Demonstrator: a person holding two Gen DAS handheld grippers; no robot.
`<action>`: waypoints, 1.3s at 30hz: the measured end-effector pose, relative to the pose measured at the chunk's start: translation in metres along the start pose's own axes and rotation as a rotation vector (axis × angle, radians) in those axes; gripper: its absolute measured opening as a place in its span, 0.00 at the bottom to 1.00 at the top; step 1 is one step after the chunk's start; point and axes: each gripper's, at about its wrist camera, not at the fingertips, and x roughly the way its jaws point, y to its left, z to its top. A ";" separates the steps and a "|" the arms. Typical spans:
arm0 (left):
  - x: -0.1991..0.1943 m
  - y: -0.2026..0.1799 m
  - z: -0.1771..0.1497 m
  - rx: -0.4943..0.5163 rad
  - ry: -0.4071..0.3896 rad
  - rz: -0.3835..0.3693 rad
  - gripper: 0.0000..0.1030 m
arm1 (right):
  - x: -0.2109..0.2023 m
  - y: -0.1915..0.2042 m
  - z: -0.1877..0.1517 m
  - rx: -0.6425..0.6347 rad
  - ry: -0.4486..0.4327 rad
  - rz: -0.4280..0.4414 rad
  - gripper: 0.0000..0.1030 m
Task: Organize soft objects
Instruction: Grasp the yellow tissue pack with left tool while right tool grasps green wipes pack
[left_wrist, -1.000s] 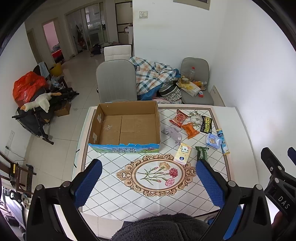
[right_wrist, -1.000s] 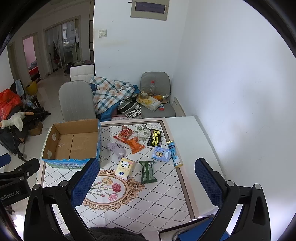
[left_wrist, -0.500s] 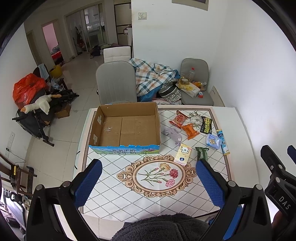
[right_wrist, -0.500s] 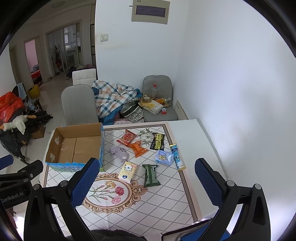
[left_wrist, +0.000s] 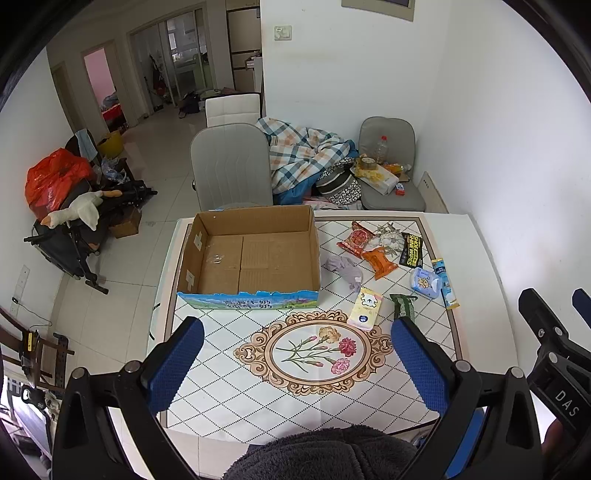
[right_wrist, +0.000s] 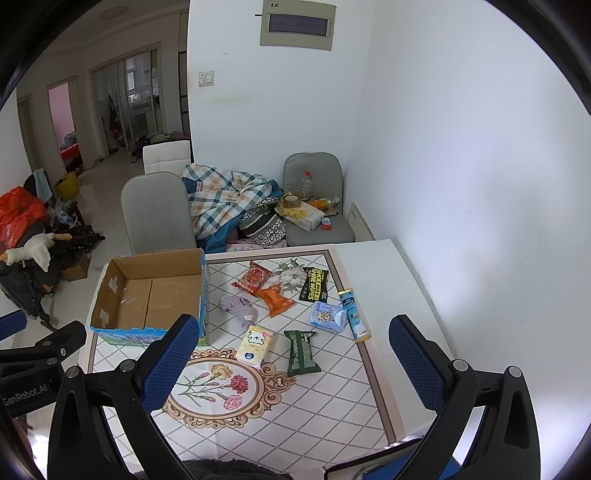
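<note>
An empty cardboard box (left_wrist: 247, 258) sits on the table's far left; it also shows in the right wrist view (right_wrist: 147, 295). To its right lie several soft packets: a grey cloth (left_wrist: 345, 269), a yellow tissue pack (left_wrist: 365, 308), a green pack (left_wrist: 403, 305), a red snack bag (left_wrist: 356, 239), an orange pack (left_wrist: 379, 261), a blue pack (left_wrist: 424, 282). In the right wrist view the yellow pack (right_wrist: 255, 345) and green pack (right_wrist: 301, 352) lie nearest. My left gripper (left_wrist: 295, 363) and right gripper (right_wrist: 291, 362) are both open and empty, high above the table's near edge.
The table (left_wrist: 476, 258) has a patterned top with a flower medallion (left_wrist: 317, 350). A black wipes packet (left_wrist: 413, 250) and a blue tube (left_wrist: 446, 282) lie near its right side. Grey chairs (left_wrist: 231, 173) and a plaid blanket (left_wrist: 306, 151) stand behind. A white wall is on the right.
Both cameras have risen and pulled back slightly; the table sits lower in view. Nothing on the table has moved. Both grippers stay open.
</note>
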 end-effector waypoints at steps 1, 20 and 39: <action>0.000 0.000 0.001 -0.001 -0.001 0.000 1.00 | 0.000 0.000 0.000 0.000 0.001 0.000 1.00; 0.119 -0.040 0.025 0.089 0.167 -0.032 1.00 | 0.110 -0.040 -0.010 0.074 0.202 -0.021 1.00; 0.407 -0.162 0.010 0.253 0.654 -0.131 0.88 | 0.497 -0.072 -0.153 0.213 0.787 0.154 0.61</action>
